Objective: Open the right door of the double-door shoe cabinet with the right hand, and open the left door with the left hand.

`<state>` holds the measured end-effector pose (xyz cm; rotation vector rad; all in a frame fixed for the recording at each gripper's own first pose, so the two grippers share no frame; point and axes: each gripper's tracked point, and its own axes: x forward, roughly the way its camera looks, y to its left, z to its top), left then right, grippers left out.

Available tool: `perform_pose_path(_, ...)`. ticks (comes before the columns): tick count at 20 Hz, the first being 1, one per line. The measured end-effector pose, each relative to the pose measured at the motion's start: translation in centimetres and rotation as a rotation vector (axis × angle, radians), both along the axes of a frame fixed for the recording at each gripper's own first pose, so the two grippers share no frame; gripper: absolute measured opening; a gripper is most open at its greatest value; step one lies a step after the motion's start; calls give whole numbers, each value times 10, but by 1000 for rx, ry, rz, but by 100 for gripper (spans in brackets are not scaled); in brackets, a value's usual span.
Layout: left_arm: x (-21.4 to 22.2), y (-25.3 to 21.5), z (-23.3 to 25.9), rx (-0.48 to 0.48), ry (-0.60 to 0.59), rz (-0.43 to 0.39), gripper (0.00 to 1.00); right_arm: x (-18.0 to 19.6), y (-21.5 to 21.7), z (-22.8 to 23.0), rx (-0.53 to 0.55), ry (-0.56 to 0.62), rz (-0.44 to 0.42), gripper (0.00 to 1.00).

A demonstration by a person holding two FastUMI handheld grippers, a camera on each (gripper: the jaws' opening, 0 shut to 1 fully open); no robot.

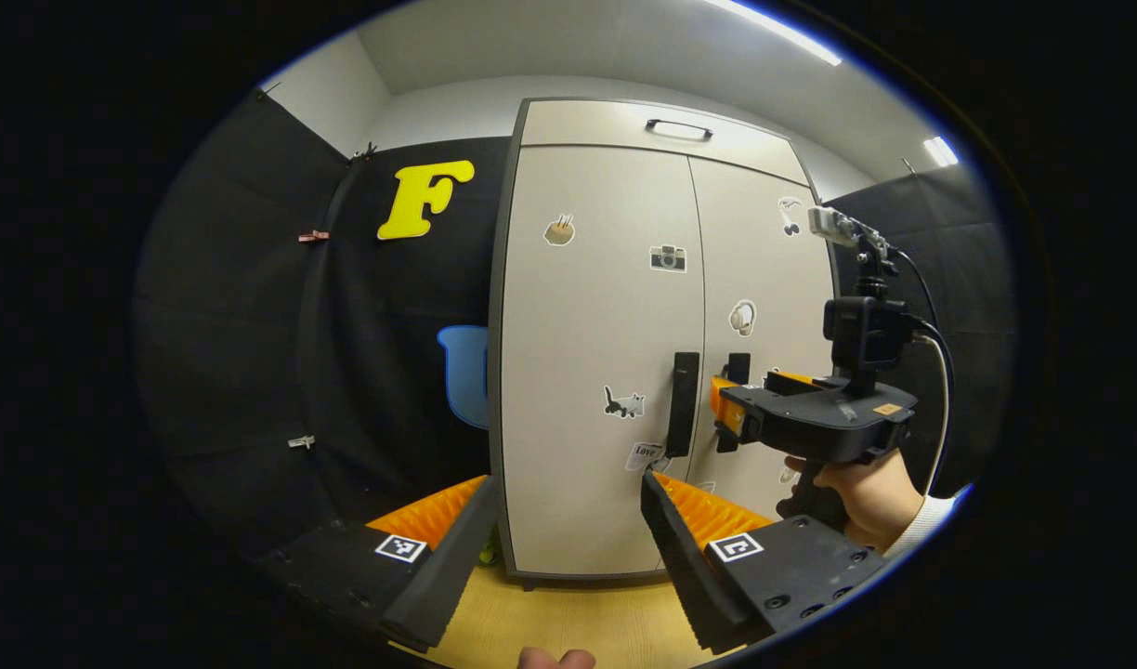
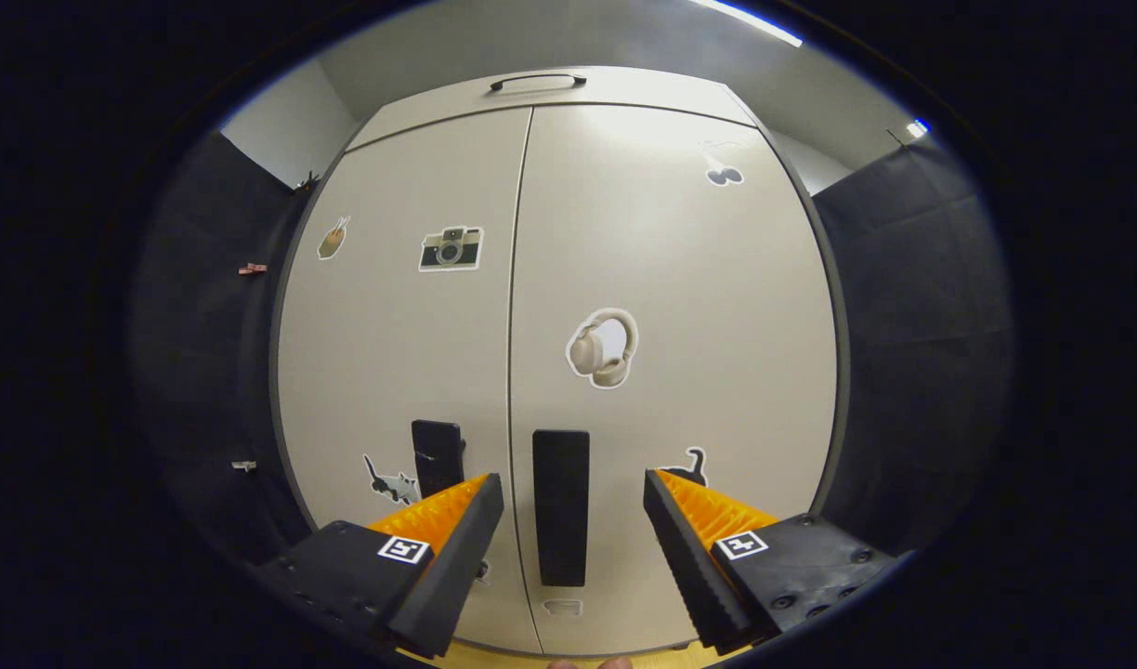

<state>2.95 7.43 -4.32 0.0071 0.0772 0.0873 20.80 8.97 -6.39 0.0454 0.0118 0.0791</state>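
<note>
In the left gripper view, a blue chair (image 1: 463,372) stands beside the shoe cabinet (image 1: 587,372), low against the booth wall. The left hand-held gripper (image 1: 568,534) hangs spread apart before the closed left door (image 1: 601,307), off its black handle (image 1: 683,404). The right hand-held gripper (image 2: 573,520), fingers apart, straddles the right door's handle (image 2: 560,506) without touching. Both pale doors carry stickers (image 2: 450,248).

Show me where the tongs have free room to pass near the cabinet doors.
Free: the wood floor before the shoe cabinet, and the gap between the cabinet's left side and the black cloth wall. Crowded: the middle seam, where the left handle and right handle stand close and the open right tongs straddle the right handle.
</note>
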Motion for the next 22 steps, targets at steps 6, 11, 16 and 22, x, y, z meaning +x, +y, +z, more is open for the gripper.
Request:
perform_pose_path(6,-2,7,-3,2,6,4,94,20,5,-23,-23,37,-23,51)
perform_pose_path(11,-10,14,-4,6,13,20,94,21,5,-26,8,48,-47,36)
perform_pose_path(16,-23,14,3,10,4,37,94,18,4,-28,17,95,-14,19)
perform_pose_path(22,-36,5,7,11,1,48,94,-19,-4,-21,32,104,71,18)
